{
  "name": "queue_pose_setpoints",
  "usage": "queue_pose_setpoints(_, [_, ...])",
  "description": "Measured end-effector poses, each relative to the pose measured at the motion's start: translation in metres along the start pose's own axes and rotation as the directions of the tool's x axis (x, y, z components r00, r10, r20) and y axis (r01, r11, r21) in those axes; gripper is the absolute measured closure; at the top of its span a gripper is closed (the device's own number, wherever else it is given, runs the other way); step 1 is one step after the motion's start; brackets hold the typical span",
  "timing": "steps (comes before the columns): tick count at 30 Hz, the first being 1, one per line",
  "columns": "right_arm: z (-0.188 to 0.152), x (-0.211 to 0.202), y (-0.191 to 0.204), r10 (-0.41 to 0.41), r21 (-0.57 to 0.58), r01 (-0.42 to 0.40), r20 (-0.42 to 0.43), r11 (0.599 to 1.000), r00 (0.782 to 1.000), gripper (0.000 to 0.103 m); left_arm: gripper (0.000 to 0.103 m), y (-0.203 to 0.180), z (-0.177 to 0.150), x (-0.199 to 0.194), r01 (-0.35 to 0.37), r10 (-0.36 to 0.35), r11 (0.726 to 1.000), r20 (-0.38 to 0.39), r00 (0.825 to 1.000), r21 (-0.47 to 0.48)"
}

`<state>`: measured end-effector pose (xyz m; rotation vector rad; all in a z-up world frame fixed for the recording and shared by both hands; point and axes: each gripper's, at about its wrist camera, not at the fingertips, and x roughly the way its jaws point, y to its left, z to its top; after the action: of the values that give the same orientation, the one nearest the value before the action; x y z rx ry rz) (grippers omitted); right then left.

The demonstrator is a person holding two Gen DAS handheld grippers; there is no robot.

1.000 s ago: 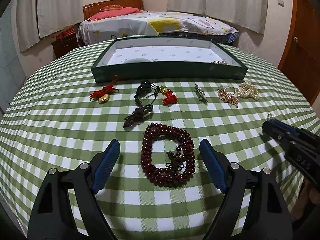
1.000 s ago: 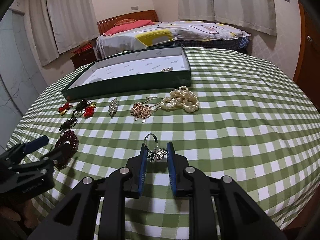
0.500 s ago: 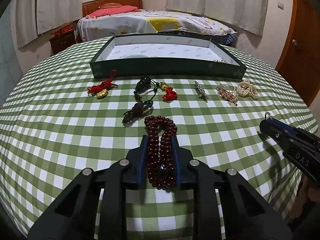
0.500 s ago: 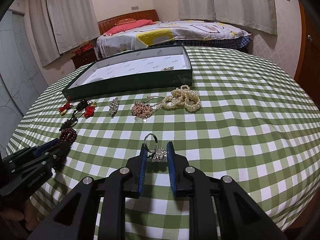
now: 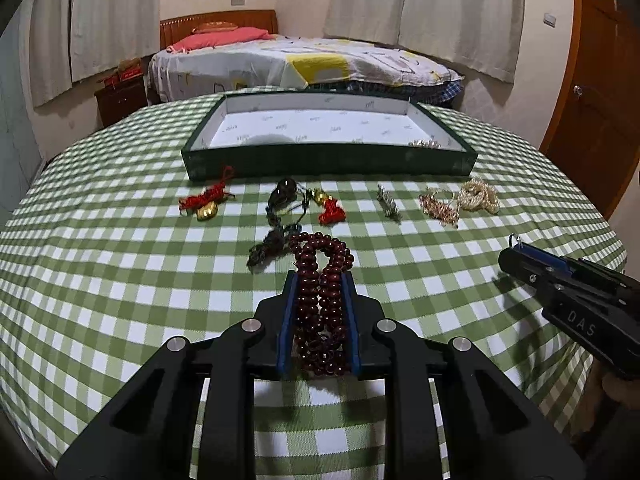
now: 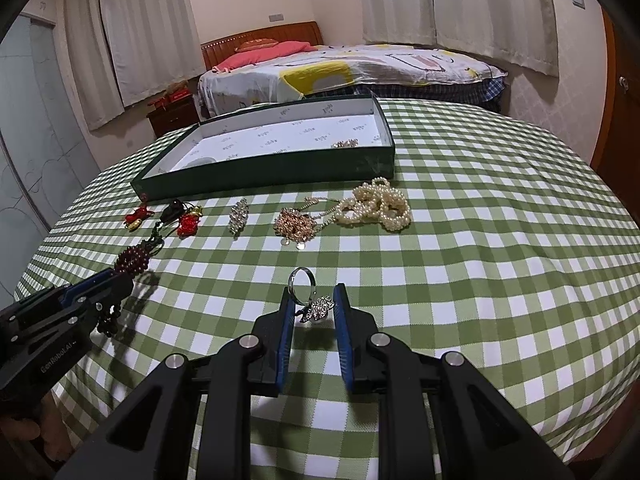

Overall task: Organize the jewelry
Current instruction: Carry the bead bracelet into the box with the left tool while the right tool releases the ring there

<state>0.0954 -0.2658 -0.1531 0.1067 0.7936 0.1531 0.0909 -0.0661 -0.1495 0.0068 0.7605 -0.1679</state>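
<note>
The left gripper (image 5: 319, 280) has its jaws clenched on a dark red bead bracelet (image 5: 320, 280), squeezing the loop into a narrow bundle between the blue pads (image 5: 286, 320). The far end of the bracelet sticks out past the fingertips and lies on the green checked tabletop (image 5: 120, 280); in the right wrist view a few beads hang below the gripper.

The right gripper (image 6: 314, 308) grasps a silver ring (image 6: 301, 280) with a sparkly leaf-shaped top (image 6: 320, 307). The ring's hoop stands up past the fingertips, the leaf sits between the pads, and the jaws are nearly closed around it.

Far from both grippers a flat green tray (image 5: 328, 160) with a white lining sits on the tabletop. One small gold piece (image 5: 425, 143) lies in its near right corner.

Between the tray and the grippers a row of jewelry lies on the cloth. From left to right: a red knot with a gold charm (image 5: 206, 202), a dark corded pendant (image 5: 280, 216), a red tassel with a gold bead (image 5: 330, 208), a silver brooch (image 5: 389, 205), a rose-gold chain pile (image 5: 440, 206) and a heap of pearls (image 5: 478, 196). The chain pile and pearls touch; the others lie apart. The dark cord's near end lies just beside the bracelet.

Beyond the tabletop stands a bed (image 5: 304, 64) with a patterned cover, and curtains (image 5: 460, 12) hang on the wall.
</note>
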Motion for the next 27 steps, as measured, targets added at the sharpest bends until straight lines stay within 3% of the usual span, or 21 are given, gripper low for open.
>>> queue_pose_setpoints(8, [0.019,-0.004,0.007,0.019,-0.01,-0.018,0.032,1.0,0.999,0.083,0.082,-0.002,0.02,-0.003,0.012,-0.012,1.0,0.04,0.999,0.005])
queue_pose_setpoints(15, [0.058,0.003,0.013,0.029,-0.024,-0.028,0.084,0.999,0.996,0.083,0.082,0.001,0.058,0.005,0.029,-0.028,0.999,0.082,0.996,-0.015])
queue_pose_setpoints(21, [0.1,0.019,0.02,0.05,-0.044,-0.045,0.126,0.998,0.991,0.083,0.082,0.0,0.1,0.025,0.026,-0.025,1.0,0.125,0.992,-0.013])
queue_pose_setpoints(27, [0.133,0.047,0.027,0.068,-0.076,-0.058,0.129,0.995,0.989,0.083,0.082,-0.001,0.133,0.059,0.031,-0.028,0.999,0.119,0.992,-0.02])
